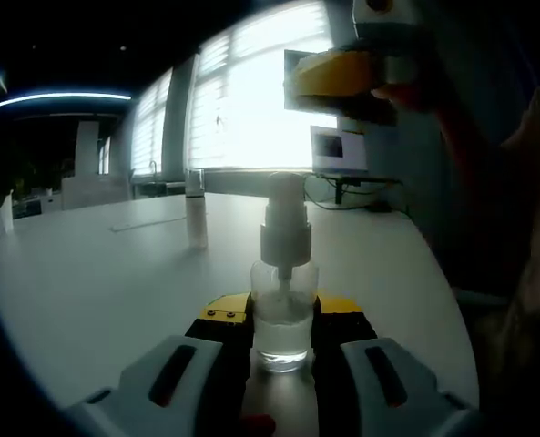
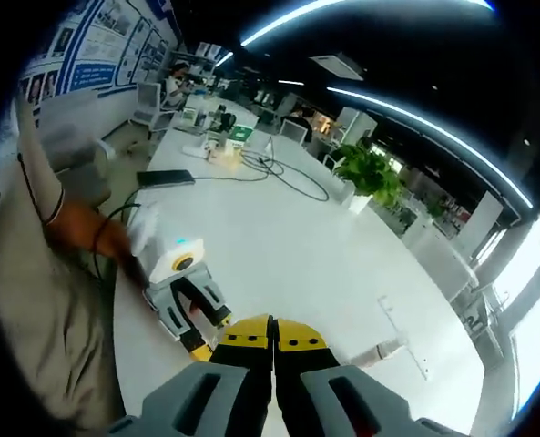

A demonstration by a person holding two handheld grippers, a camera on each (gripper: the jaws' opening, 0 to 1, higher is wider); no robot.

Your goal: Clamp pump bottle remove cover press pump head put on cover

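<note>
A clear pump bottle (image 1: 284,278) with a white pump head (image 1: 285,214) stands upright on the white table (image 1: 96,291). My left gripper (image 1: 283,320) is shut on its lower body, with a yellow-tipped jaw on each side. The clear cover (image 1: 195,211) stands on the table apart, further back and to the left of the bottle. My right gripper (image 1: 335,75) hangs above and to the right of the pump head, held by a hand. In the right gripper view its jaws (image 2: 271,339) are pressed together with nothing seen between them. There the left gripper (image 2: 186,308) sits below-left and the cover (image 2: 381,350) to the right.
A monitor (image 1: 340,148) and cables (image 2: 283,173) lie toward the table's far side, with a black flat device (image 2: 165,178) and a potted plant (image 2: 371,173). The person's sleeve (image 2: 24,264) is at the table's edge. Bright windows (image 1: 251,100) stand behind.
</note>
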